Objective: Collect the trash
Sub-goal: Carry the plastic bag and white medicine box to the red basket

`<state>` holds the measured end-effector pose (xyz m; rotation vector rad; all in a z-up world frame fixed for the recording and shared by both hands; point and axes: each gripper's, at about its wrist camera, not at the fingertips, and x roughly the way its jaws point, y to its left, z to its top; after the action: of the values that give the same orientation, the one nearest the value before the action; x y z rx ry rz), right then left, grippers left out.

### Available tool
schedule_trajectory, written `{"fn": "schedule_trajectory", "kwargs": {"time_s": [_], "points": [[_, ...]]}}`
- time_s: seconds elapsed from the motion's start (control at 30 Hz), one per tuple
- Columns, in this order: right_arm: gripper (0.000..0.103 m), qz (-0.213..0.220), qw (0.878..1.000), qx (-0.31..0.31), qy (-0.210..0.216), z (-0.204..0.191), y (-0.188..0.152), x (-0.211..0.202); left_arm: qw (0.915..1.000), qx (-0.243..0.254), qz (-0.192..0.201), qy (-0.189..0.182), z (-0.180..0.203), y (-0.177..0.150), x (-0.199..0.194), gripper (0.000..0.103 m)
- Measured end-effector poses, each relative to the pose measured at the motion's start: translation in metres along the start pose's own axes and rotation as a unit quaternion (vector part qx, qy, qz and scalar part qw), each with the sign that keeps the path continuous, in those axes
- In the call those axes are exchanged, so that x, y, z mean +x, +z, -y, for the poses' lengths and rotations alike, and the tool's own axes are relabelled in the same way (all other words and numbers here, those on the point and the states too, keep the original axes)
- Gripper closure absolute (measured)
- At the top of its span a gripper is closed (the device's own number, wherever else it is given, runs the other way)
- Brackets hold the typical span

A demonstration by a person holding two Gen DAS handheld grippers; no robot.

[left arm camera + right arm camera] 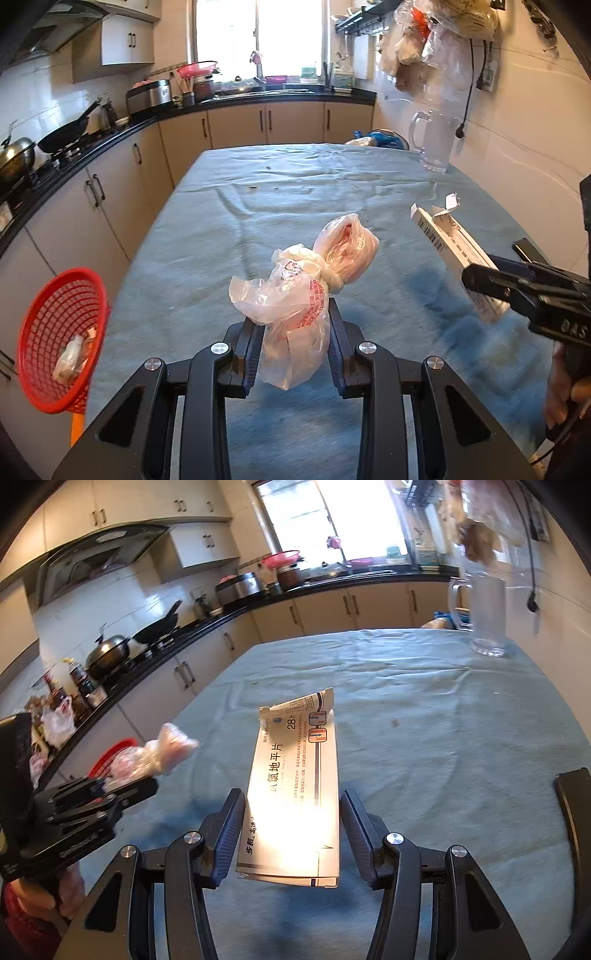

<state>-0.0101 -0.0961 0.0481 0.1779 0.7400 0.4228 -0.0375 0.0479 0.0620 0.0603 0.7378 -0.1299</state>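
A crumpled pinkish plastic bag [295, 291] with red print is pinched between the pads of my left gripper [293, 325], which is shut on it above the table. The bag [162, 749] and left gripper [129, 782] also show at the left of the right wrist view. My right gripper [291, 801] is shut on a torn white medicine box [295, 775], held off the cloth. In the left wrist view the box [447, 240] and right gripper [493, 262] sit at the right. A red mesh basket [59, 339] beside the table's left edge holds a crumpled scrap.
The table wears a wrinkled blue cloth [295, 192]. A clear glass pitcher [436, 140] stands at its far right corner. A black-topped counter [110, 129] with a wok and pots runs along the left. A dark chair back [572, 812] rises at the table's right edge.
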Motion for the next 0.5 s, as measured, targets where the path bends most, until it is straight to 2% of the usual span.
{"fn": "schedule_trajectory", "kwargs": {"time_s": [0.5], "points": [[0.045,-0.027,0.999,-0.043,0.016,-0.064,-0.006,0.021,0.9992,-0.034,0.014,0.012,-0.048,-0.021,-0.020,0.073]]}}
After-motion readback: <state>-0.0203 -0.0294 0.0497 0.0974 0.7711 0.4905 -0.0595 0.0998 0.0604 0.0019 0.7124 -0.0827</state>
